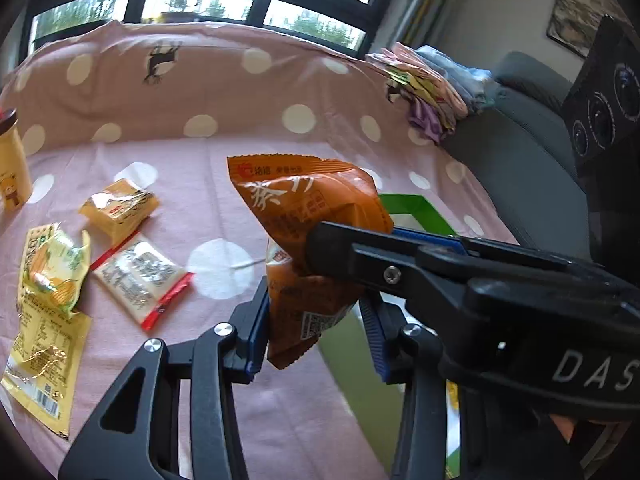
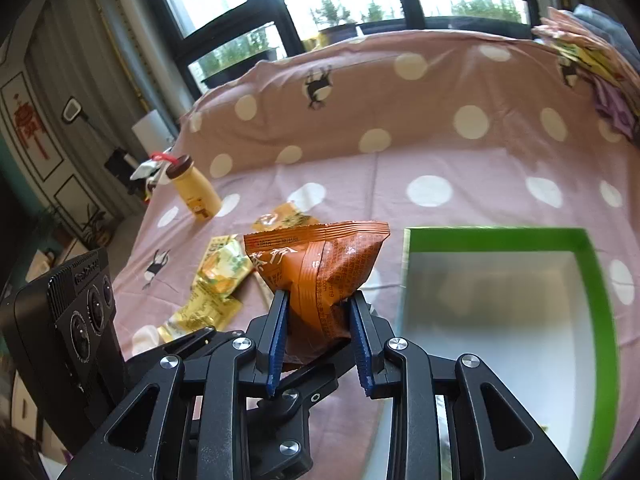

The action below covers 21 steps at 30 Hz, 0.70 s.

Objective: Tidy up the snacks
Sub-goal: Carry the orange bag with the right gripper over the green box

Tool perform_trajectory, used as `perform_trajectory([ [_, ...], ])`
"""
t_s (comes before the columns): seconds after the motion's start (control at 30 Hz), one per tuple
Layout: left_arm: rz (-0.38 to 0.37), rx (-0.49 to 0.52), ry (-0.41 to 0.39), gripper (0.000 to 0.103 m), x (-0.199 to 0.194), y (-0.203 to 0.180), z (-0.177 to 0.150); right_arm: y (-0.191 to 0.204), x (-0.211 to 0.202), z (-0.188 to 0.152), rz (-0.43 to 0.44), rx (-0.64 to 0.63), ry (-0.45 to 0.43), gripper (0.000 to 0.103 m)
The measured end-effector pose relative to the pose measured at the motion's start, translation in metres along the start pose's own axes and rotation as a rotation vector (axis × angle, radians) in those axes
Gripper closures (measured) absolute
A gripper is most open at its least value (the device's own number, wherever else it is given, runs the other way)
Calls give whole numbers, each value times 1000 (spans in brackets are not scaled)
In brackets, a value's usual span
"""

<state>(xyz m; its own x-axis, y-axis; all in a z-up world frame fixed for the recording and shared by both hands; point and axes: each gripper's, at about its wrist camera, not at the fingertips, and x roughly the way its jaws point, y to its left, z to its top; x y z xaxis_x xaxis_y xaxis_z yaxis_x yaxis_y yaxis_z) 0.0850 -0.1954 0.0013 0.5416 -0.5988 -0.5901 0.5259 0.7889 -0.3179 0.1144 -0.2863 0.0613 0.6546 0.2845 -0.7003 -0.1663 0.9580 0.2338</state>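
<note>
An orange snack packet [image 1: 308,208] is held up above the pink dotted cloth. In the left wrist view my left gripper [image 1: 316,320] has the packet's lower end between its blue pads; the left pad touches it, the right pad stands slightly off. My right gripper comes in from the right and clamps the packet's middle. In the right wrist view my right gripper [image 2: 320,316] is shut on the orange packet [image 2: 320,268]. A green-rimmed box [image 2: 496,240] with a white inside lies just right of it; its corner also shows in the left wrist view [image 1: 412,204].
Yellow snack packets [image 1: 52,272], a small yellow pack [image 1: 120,208] and a red-edged white sachet [image 1: 140,276] lie on the cloth at left. A yellow bottle [image 2: 196,192] stands far left. Folded clothes [image 1: 432,84] and a grey sofa [image 1: 520,152] are at right.
</note>
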Motion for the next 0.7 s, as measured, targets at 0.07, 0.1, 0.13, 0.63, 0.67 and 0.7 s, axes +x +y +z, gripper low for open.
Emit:
perform_trajectory([
  [0.07,-22,15,7,61,2,-12,0,-7,-11,-4,-17,9,-15,71],
  [0.1,-32,23,14,61,4,-19,0,-13,-17,-6,-25,16,-21,71],
  [0.13,-40,32,26,61,7,-26,0,-17,-22,-7,-34,23,-24,71],
  [0.63,-59,119,131,60,42,-81,-9,-69,-48,-33,-125,128,-34,71],
  [0.67,-60,120,135,59,44,-83,-9,-72,-49,-34,-126,132,-33,71],
  [0.7,-57,125,137,59,45,-84,-10,-74,-49,-35,-127,136,-32,71],
])
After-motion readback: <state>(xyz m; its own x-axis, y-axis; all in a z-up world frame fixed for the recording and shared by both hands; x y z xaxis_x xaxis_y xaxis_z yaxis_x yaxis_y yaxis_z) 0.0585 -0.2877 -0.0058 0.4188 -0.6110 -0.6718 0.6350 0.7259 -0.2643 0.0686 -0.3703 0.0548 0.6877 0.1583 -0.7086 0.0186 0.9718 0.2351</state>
